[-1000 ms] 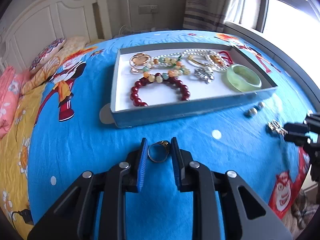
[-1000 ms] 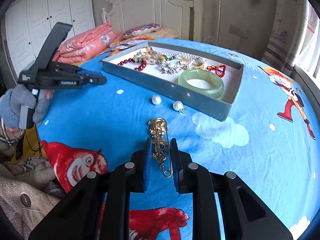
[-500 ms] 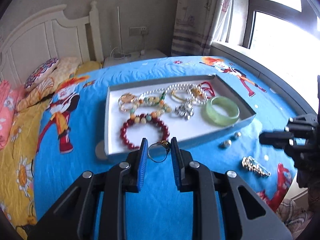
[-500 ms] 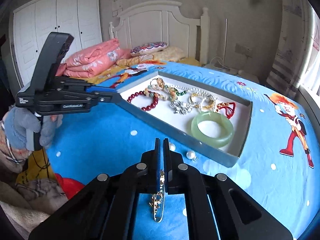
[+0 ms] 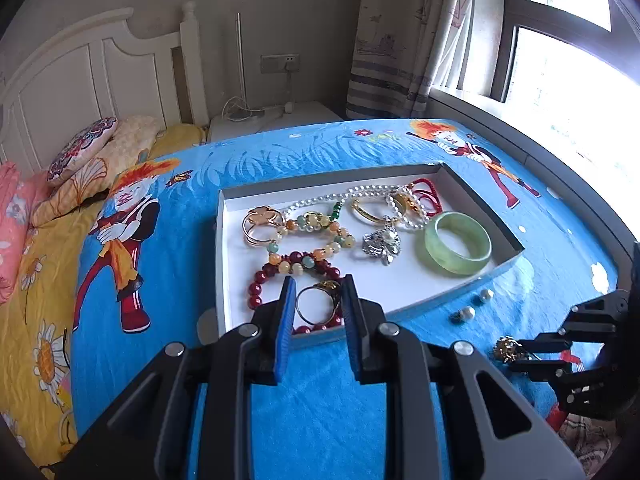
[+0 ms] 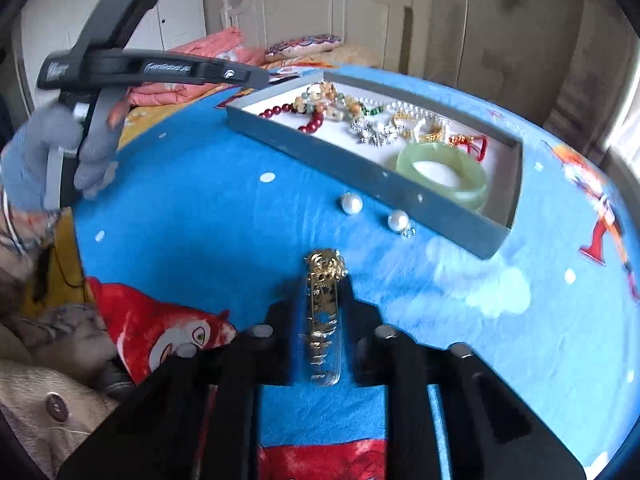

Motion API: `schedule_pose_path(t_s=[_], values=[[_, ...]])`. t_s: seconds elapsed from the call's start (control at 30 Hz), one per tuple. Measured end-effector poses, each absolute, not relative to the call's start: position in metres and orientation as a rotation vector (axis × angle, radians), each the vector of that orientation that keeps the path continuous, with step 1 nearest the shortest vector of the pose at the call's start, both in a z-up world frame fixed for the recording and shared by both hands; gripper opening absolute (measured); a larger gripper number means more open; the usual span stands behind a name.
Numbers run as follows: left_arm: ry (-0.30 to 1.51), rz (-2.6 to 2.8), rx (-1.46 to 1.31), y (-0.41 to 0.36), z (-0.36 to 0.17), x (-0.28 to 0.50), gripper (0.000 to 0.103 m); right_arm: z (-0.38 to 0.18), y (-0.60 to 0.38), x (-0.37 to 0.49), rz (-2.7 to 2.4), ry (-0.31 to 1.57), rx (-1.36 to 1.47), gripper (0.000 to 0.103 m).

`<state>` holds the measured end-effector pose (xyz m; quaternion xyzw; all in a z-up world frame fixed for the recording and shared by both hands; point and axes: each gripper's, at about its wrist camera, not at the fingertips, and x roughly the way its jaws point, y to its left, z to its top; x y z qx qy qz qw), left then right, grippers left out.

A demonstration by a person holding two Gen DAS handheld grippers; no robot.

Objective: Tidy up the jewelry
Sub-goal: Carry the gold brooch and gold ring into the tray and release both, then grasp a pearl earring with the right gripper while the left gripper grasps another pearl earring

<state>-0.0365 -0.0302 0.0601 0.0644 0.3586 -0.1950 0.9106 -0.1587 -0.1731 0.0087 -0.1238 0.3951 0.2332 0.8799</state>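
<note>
The left claw [image 5: 317,300] is clamped on a thin gold ring [image 5: 318,305], its ribbed blue pads pressing the band from both sides above the near edge of the tray [image 5: 476,196]. The right claw [image 6: 323,300] has just been opening after a tight squeeze; a long gold brooch [image 6: 323,304] lies lengthwise between its black fingers, but motion blur hides whether the pads still press it.

Beneath both claws spreads the quilted blue bedspread [image 5: 180,280] with cartoon prints. Ahead of the left claw sits the shallow rectangular tray, grey outside and white inside. In it, a smooth, translucent green bangle [image 5: 457,243] lies to the right, a dark red bead bracelet [image 5: 256,292] just beyond the ring, and a tangle of pearl strands [image 5: 360,194] farther back.

Only the right wrist view shows the gloved hand [image 6: 60,160] gripping the left claw's handle, and the two round pearl earrings [image 6: 352,203] up close, between brooch and tray wall. Only the left view shows the window.
</note>
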Motion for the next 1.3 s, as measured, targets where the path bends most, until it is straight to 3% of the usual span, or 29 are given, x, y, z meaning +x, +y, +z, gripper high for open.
schedule_pose_path(t_s=[0.33, 0.63, 0.67, 0.7, 0.77, 0.8, 0.83, 1.0, 1.1, 1.3], values=[[0.810, -0.387, 0.097, -0.030, 0.041, 0.010, 0.023, 0.056, -0.166, -0.125, 0.446, 0.672, -0.240, 0.014], [0.863, -0.372, 0.115, -0.034, 0.020, 0.023, 0.023, 0.042, -0.135, -0.033, 0.527, 0.797, -0.175, 0.014], [0.864, -0.371, 0.117, -0.034, 0.019, 0.022, 0.025, 0.039, -0.134, -0.029, 0.537, 0.815, -0.168, 0.014], [0.858, -0.368, 0.115, -0.033, 0.019, 0.020, 0.036, 0.037, -0.132, -0.026, 0.542, 0.822, -0.161, 0.016], [0.836, -0.362, 0.098, -0.029, 0.022, 0.016, 0.047, 0.035, -0.133, -0.024, 0.553, 0.826, -0.146, 0.024], [0.827, -0.361, 0.088, -0.027, 0.024, 0.014, 0.048, 0.037, -0.135, -0.027, 0.550, 0.817, -0.139, 0.033], [0.818, -0.362, 0.078, -0.024, 0.026, 0.009, 0.049, 0.041, -0.139, -0.031, 0.543, 0.797, -0.129, 0.036], [0.725, -0.321, 0.051, -0.014, 0.037, -0.030, 0.083, 0.050, -0.161, -0.068, 0.506, 0.737, -0.128, 0.036], [0.715, -0.333, 0.040, -0.012, 0.037, -0.051, 0.089, 0.048, -0.177, -0.097, 0.506, 0.724, -0.127, 0.036], [0.770, -0.354, 0.128, -0.029, 0.022, -0.076, 0.092, 0.025, -0.201, -0.121, 0.460, 0.802, -0.123, 0.036]])
